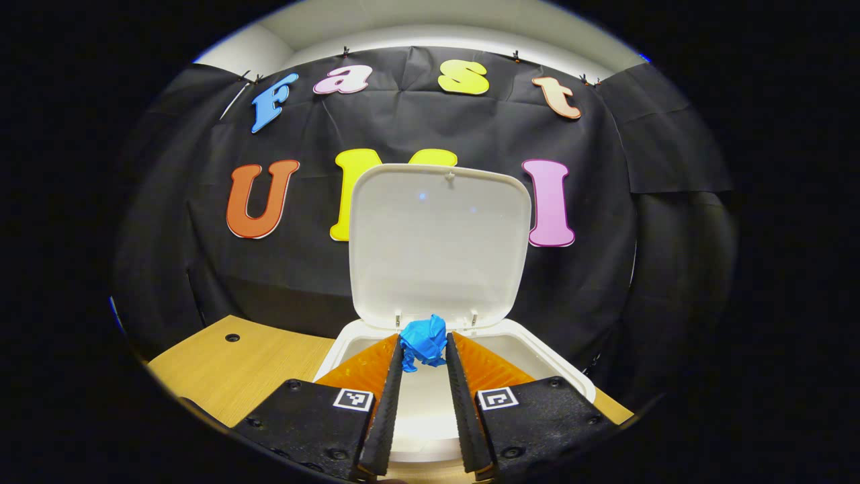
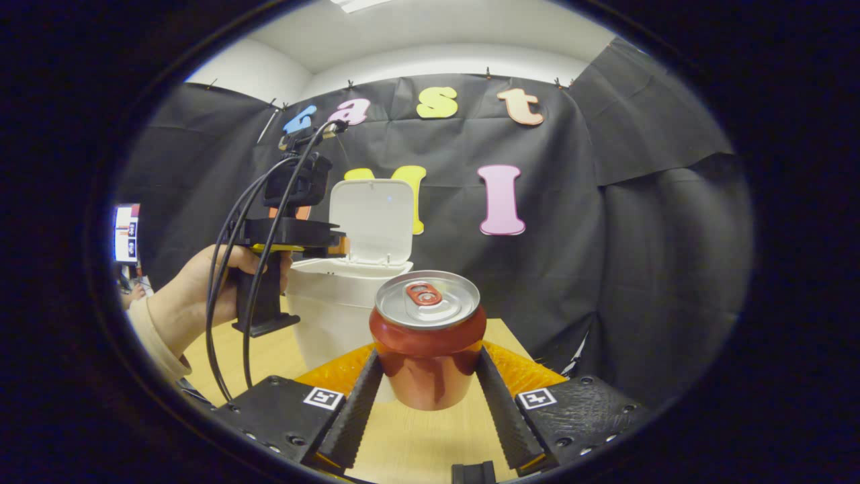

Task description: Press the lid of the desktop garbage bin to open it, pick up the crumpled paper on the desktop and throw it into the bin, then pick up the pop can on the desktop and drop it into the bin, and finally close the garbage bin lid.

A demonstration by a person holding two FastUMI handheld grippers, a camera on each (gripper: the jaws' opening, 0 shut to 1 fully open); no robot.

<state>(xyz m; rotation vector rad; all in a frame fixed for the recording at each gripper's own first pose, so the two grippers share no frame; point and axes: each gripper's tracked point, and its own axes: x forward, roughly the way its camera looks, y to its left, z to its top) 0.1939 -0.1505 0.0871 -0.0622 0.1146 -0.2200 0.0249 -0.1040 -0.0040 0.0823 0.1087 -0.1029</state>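
Your left gripper [image 1: 424, 349] hangs over the open bin [image 1: 537, 349], its fingers [image 1: 393, 383] closed on the crumpled blue paper [image 1: 424, 341] so that a release should send it straight down into the white tub. The lid [image 1: 438, 245] stands upright behind the paper at the bin's rear, out of the drop path, and the bin sits toward the far edge of the bench [image 1: 235, 363]. In the right gripper view, your hand [image 2: 201, 289] keeps that left gripper level above the bin's rim. Your right gripper [image 2: 428, 376] is already staged for the following step: its fingers [image 2: 356, 396] flank the red pop can [image 2: 428, 343], which stands upright on the bench just in front of the bin; whether they press its sides or merely bracket it, you cannot tell.
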